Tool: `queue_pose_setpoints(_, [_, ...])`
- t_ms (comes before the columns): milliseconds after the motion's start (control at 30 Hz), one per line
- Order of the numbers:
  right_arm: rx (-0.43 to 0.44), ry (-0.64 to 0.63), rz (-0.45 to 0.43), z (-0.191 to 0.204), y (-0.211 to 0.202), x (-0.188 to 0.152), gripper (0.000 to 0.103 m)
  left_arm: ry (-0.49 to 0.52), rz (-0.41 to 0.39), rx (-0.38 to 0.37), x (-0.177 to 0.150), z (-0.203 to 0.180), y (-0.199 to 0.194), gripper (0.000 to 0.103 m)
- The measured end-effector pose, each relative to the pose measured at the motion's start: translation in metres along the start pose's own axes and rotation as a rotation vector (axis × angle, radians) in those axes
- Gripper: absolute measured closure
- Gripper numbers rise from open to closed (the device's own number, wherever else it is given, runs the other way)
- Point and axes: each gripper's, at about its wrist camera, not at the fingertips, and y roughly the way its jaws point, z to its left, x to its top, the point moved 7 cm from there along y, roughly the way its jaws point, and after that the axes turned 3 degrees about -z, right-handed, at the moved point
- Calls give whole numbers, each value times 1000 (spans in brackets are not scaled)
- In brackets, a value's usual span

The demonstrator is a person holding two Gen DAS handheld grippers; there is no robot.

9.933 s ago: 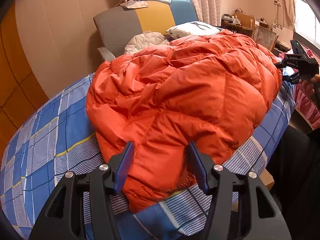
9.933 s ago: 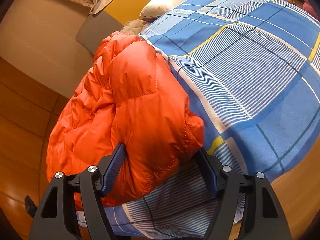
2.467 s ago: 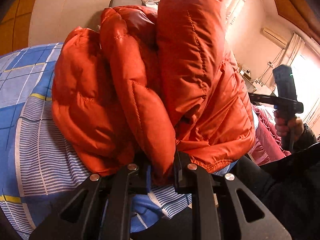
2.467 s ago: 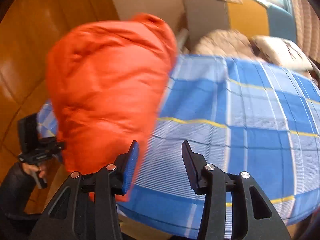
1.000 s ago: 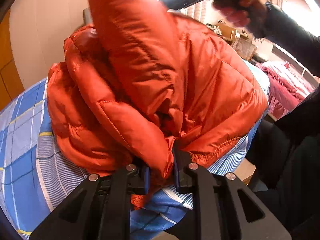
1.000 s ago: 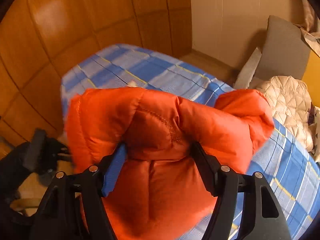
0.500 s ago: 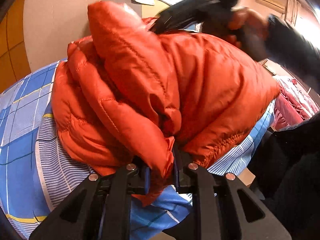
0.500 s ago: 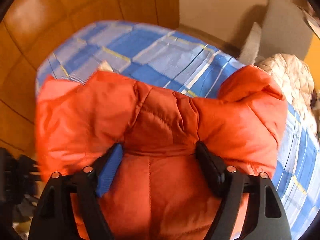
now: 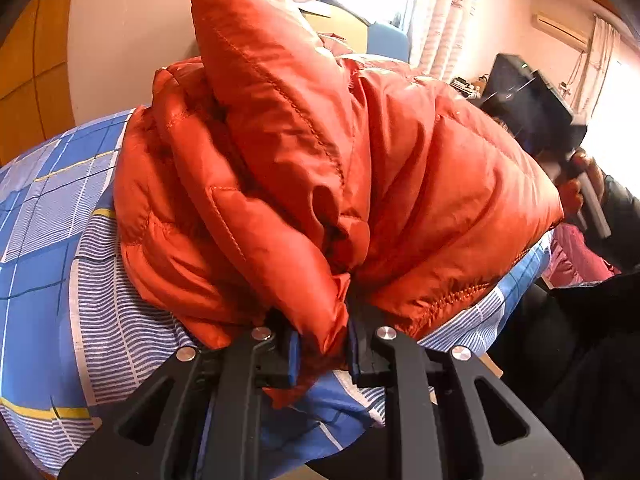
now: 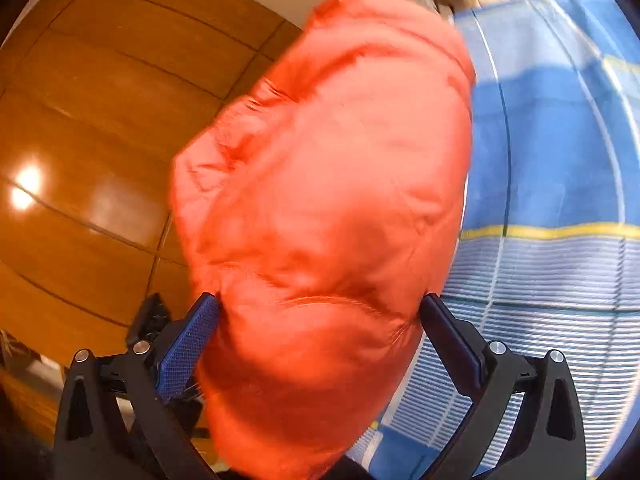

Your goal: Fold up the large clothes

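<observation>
An orange puffy down jacket (image 9: 320,184) lies bunched and folded over on a blue checked bedsheet (image 9: 52,216). My left gripper (image 9: 322,354) is shut on a fold of its hem at the near edge. My right gripper (image 10: 320,328) is open, its jaws wide on either side of the jacket (image 10: 328,200), which bulges between them; that view is blurred. The right gripper's body and the hand holding it show in the left wrist view (image 9: 536,120), at the jacket's far right side.
The bed (image 10: 560,160) runs to the right. A wooden panelled wall (image 10: 100,120) is on the left. A grey, yellow and blue headboard (image 9: 384,40) and curtains (image 9: 448,20) stand behind. Pink fabric (image 9: 576,252) lies at the right beside the bed.
The right gripper has swung from above the jacket down to its right side, still open around it. The left gripper keeps its hold, and the jacket's top fold stands higher.
</observation>
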Motion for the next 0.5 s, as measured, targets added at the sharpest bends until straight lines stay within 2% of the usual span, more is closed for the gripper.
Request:
queue_pose_setpoints(133, [70,37,50,-7,22,4,3,-35,-12,-7,-3,2,0,86])
queue_pose_setpoints(233, [73,32,77,-1,32,9,3,-77,-32,-27,-8,7,0,86])
queue_pose_setpoints(300, [71,-31,52,14,28,13,15,-105,-48,-33,-11,11,-1,87])
queue_pose_setpoints(367, [64,-93,23,30,23,18,43,-136,-67,-53,-12,13,-1,87])
queue_pose_setpoints(467, [37,-192,-3,46,8,25,59,-155,-93,-77,-6,12,-1,88])
queue_pose_setpoints(500, [30,-215,-22,50,0,29,60,-148,-98,-88,-1,8,-1,88])
